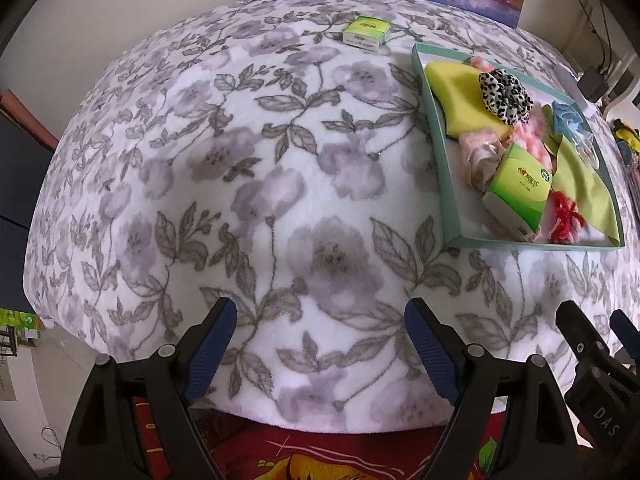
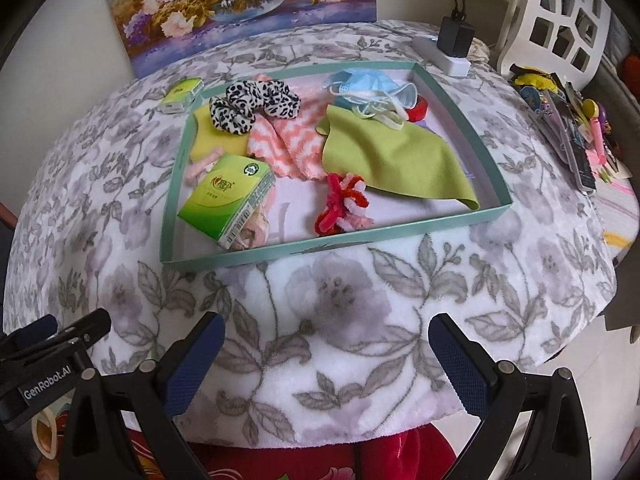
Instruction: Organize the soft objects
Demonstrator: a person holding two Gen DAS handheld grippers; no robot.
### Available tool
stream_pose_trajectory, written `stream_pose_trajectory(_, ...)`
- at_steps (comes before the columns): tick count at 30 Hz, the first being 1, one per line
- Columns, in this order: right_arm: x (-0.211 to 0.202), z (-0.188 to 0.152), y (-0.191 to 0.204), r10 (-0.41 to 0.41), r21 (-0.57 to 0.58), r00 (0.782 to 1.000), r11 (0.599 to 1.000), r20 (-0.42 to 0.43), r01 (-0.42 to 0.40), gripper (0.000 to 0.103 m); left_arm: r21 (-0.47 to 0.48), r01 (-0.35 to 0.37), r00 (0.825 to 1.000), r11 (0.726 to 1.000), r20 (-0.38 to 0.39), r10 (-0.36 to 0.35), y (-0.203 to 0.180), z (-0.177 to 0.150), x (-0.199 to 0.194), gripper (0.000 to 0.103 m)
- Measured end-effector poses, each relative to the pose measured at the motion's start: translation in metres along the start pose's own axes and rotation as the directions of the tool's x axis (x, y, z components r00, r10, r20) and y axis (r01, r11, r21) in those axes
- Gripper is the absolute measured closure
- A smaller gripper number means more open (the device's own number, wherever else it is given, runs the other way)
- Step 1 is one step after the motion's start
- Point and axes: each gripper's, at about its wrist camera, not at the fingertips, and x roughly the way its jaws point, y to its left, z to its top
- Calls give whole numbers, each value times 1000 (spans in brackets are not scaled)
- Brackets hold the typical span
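Observation:
A shallow teal tray (image 2: 344, 242) (image 1: 434, 128) lies on the floral blanket. It holds a green tissue pack (image 2: 228, 200) (image 1: 518, 188), a leopard scrunchie (image 2: 254, 106) (image 1: 506, 96), a pink-white cloth (image 2: 294, 146), a green cloth (image 2: 396, 152) (image 1: 584, 184), a yellow cloth (image 1: 456, 92), a blue face mask (image 2: 368, 86), and red-pink pipe cleaners (image 2: 344, 204) (image 1: 564, 218). A second tissue pack (image 1: 366, 32) (image 2: 182, 94) lies outside the tray, at the back. My left gripper (image 1: 322, 348) and right gripper (image 2: 326, 364) are open and empty at the blanket's near edge.
A flower painting (image 2: 244, 4) leans on the wall behind. A power adapter and white strip (image 2: 454, 46) sit at the back right. Pens and small clutter (image 2: 568, 120) lie on the right. A white chair (image 2: 560, 20) stands beyond.

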Motion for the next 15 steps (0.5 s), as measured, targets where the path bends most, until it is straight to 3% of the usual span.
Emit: stream_pose_trajectory(15, -4, -2, -4, 7, 23, 1000, 1000, 5, -7, 0, -6, 10, 999, 1000, -35, -10, 1, -6, 2, 16)
